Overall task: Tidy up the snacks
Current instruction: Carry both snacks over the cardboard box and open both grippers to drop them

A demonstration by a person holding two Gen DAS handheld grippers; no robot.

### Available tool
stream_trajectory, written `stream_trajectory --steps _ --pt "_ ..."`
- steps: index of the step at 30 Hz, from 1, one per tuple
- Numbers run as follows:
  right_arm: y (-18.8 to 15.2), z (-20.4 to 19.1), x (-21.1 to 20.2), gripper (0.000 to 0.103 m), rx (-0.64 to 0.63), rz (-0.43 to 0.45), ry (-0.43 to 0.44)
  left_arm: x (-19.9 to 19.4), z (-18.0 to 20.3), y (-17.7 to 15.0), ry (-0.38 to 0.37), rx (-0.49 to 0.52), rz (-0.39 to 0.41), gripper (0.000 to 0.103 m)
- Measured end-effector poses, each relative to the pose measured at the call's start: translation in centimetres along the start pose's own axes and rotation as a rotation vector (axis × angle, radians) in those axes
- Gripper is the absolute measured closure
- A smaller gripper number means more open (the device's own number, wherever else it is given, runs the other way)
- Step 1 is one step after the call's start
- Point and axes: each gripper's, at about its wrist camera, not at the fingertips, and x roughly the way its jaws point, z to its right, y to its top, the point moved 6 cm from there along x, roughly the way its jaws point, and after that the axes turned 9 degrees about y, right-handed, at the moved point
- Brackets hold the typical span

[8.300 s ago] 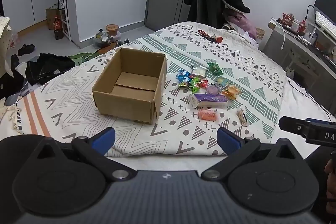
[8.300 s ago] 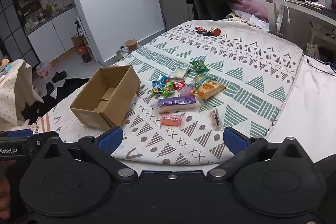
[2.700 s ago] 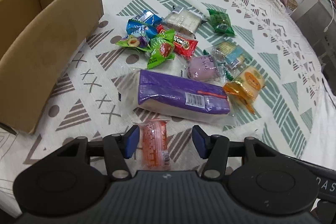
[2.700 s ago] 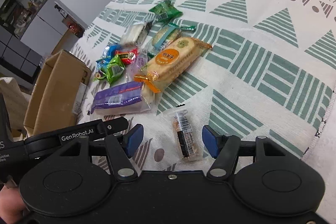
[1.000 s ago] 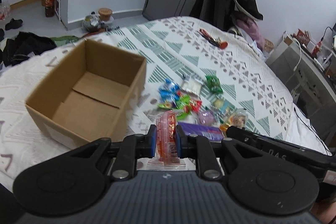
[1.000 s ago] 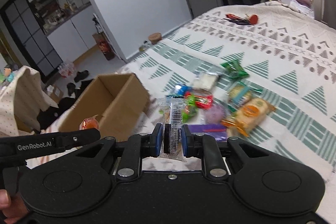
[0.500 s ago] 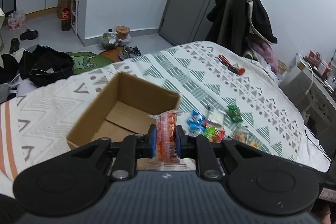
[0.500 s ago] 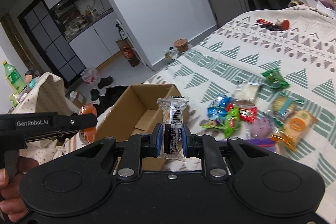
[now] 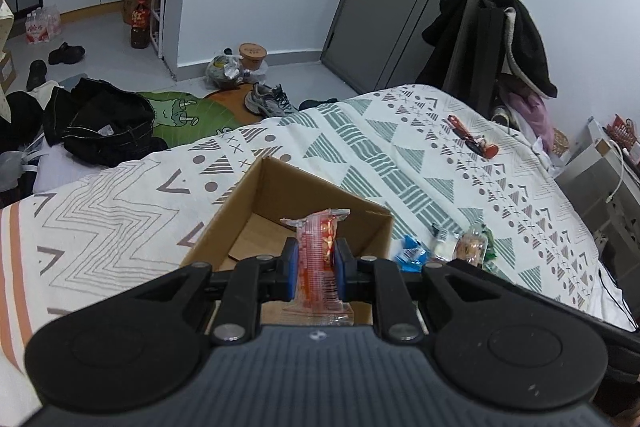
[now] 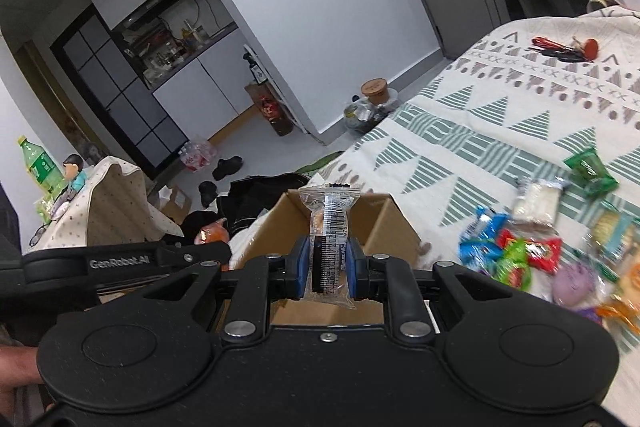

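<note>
My left gripper [image 9: 316, 263] is shut on an orange snack packet [image 9: 318, 251], held upright over the near wall of the open cardboard box [image 9: 288, 195]. My right gripper [image 10: 326, 265] is shut on a clear-wrapped dark snack bar [image 10: 330, 227], hovering above the box [image 10: 394, 227] too. The left gripper's arm [image 10: 120, 259] shows at the left of the right wrist view, with the orange packet [image 10: 214, 233] at its tip. Several loose snacks [image 10: 520, 251] lie on the patterned bedspread [image 10: 500, 131] to the right of the box.
Red-handled items [image 9: 472, 137] lie far back on the bed. A chair draped with dark coats [image 9: 492, 39] stands behind it. Clothes, shoes and a green mat [image 9: 188, 115] cover the floor to the left. A white desk [image 9: 600, 171] borders the bed's right side.
Both grippers, each still holding its snack, have moved left toward the box and now hang over it. The snack pile has slid to the right in both views.
</note>
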Motion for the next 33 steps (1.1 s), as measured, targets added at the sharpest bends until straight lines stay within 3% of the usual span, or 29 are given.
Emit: stream_trajectory --steps 14,22,23,25,26,28,30,33 --pt "1.8 1.1 4.4 0.084 0.047 0.01 0.05 6.0 -1.0 3.7 0.005 0.027 -0.052 0.085" --pt "1.1 0.9 6.2 0.084 0.04 -0.027 0.057 6.9 -2.1 4.5 0.027 -0.008 -0.053 0.081" --pt "1.0 0.9 6.3 0.08 0.044 -0.028 0.057 6.9 -2.2 4.4 0.031 -0.011 -0.058 0.081" --pt "1.0 0.9 6.4 0.072 0.048 -0.033 0.05 6.8 -2.4 4.2 0.041 -0.014 -0.071 0.077" --pt "0.9 1.0 6.4 0.061 0.053 -0.042 0.045 6.7 -2.4 4.0 0.043 -0.015 -0.079 0.074" --pt "0.6 1.1 5.9 0.049 0.068 -0.035 0.039 6.4 -2.5 3.5 0.048 -0.021 -0.097 0.068" --pt "0.5 1.4 5.2 0.048 0.082 -0.023 0.029 6.0 -2.6 3.1 0.067 -0.026 -0.112 0.051" --pt "0.5 1.8 4.4 0.047 0.093 -0.026 -0.01 5.0 -2.5 2.7 0.076 -0.03 -0.108 0.043"
